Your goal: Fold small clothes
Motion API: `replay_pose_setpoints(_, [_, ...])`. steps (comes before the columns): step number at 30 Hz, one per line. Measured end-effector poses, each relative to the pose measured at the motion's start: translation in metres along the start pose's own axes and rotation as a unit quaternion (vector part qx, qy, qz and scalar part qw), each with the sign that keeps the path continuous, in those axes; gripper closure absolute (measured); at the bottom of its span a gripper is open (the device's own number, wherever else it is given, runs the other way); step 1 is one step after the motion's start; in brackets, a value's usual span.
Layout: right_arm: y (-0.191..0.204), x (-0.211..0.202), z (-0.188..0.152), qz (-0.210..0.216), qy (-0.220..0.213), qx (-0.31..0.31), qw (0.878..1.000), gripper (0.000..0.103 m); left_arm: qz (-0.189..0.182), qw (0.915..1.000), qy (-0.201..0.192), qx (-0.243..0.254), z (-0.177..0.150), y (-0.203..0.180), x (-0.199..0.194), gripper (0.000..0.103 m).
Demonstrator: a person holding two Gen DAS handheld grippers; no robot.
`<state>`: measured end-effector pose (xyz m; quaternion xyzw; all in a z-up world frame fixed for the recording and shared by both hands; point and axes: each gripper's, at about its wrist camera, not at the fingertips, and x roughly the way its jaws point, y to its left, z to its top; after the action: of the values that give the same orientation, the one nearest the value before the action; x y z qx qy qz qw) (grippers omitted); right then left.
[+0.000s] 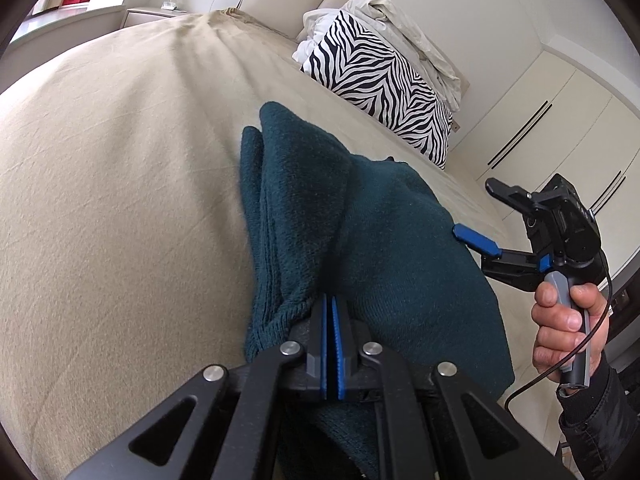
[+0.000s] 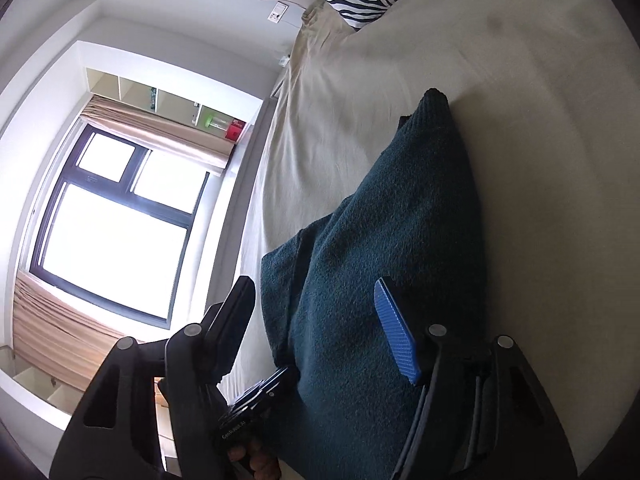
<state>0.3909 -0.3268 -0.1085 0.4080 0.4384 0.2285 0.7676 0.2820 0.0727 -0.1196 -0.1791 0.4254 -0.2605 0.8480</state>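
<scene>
Mid-fold: left hand-held gripper [image 1: 330, 344] pinches the dark teal knit garment [image 1: 360, 240] on the bed [image 1: 120, 160]; right hand-held gripper [image 2: 320, 328], spread, must next grasp an edge.

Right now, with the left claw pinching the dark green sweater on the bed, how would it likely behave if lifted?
Probably floppy: the sweater already drapes in soft folds from the left claw, shut on its edge. The thick, fuzzy knit suggests some weight, so it would likely sag, and likely grips rather than slips. The right claw is open, so the far side would probably trail on the bed.
</scene>
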Motion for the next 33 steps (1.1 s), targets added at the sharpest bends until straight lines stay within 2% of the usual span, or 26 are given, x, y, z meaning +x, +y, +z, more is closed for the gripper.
replay_pose_setpoints(2, [-0.004, 0.012, -0.011, -0.014, 0.029, -0.012, 0.999, 0.041, 0.002, 1.0, -0.002, -0.001, -0.001, -0.001, 0.0, 0.094])
replay_pose_setpoints(4, [-0.011, 0.007, -0.022, 0.0, 0.015, -0.031, 0.999, 0.042, -0.002, 1.0, -0.004, -0.008, -0.002, 0.0, -0.002, 0.094])
replay_pose_setpoints(8, [-0.009, -0.025, -0.022, 0.017, -0.02, 0.005, 1.0, 0.041, -0.017, 0.9992, -0.034, -0.012, -0.002, -0.002, -0.021, 0.095])
replay_pose_setpoints(10, [-0.013, -0.048, -0.02, 0.019, -0.046, 0.007, 0.999, 0.041, -0.025, 0.9979, -0.054, -0.025, -0.002, -0.001, -0.036, 0.088])
replay_pose_setpoints(11, [-0.016, -0.056, -0.019, 0.017, -0.05, 0.009, 0.999, 0.041, -0.023, 0.9973, -0.063, -0.031, 0.0, -0.002, -0.042, 0.077])
replay_pose_setpoints(12, [-0.02, -0.059, -0.018, 0.011, -0.045, 0.011, 0.999, 0.041, -0.01, 0.9969, -0.069, -0.035, 0.003, -0.002, -0.046, 0.055])
replay_pose_setpoints(14, [-0.034, -0.058, -0.02, -0.007, -0.021, 0.022, 1.0, 0.041, 0.015, 0.9966, -0.064, -0.05, 0.008, 0.002, -0.044, 0.037])
replay_pose_setpoints(16, [-0.056, -0.056, -0.024, -0.023, 0.009, 0.044, 0.999, 0.039, 0.011, 0.9956, -0.046, -0.082, 0.01, 0.013, -0.036, 0.038])
replay_pose_setpoints(19, [-0.073, -0.036, -0.038, -0.019, 0.05, 0.068, 0.996, 0.039, 0.013, 0.9954, -0.031, -0.089, 0.013, 0.013, -0.029, 0.038])
replay_pose_setpoints(20, [-0.083, -0.04, -0.048, -0.018, 0.054, 0.064, 0.996, 0.039, 0.004, 0.9958, -0.022, -0.089, 0.015, 0.01, -0.026, 0.038])
replay_pose_setpoints(22, [-0.077, -0.034, -0.053, -0.011, 0.059, 0.046, 0.997, 0.039, -0.009, 0.996, 0.006, -0.089, 0.016, 0.007, -0.018, 0.038])
replay_pose_setpoints(28, [-0.073, -0.015, -0.05, -0.013, 0.081, 0.054, 0.995, 0.039, 0.002, 0.9929, 0.062, -0.102, 0.027, 0.01, 0.002, 0.037])
replay_pose_setpoints(30, [-0.072, -0.013, -0.047, -0.014, 0.085, 0.055, 0.995, 0.039, 0.007, 0.9914, 0.073, -0.109, 0.032, 0.014, 0.003, 0.042])
replay_pose_setpoints(33, [-0.07, -0.009, -0.049, -0.026, 0.087, 0.053, 0.994, 0.04, 0.017, 0.9908, 0.089, -0.1, 0.033, 0.014, 0.01, 0.044])
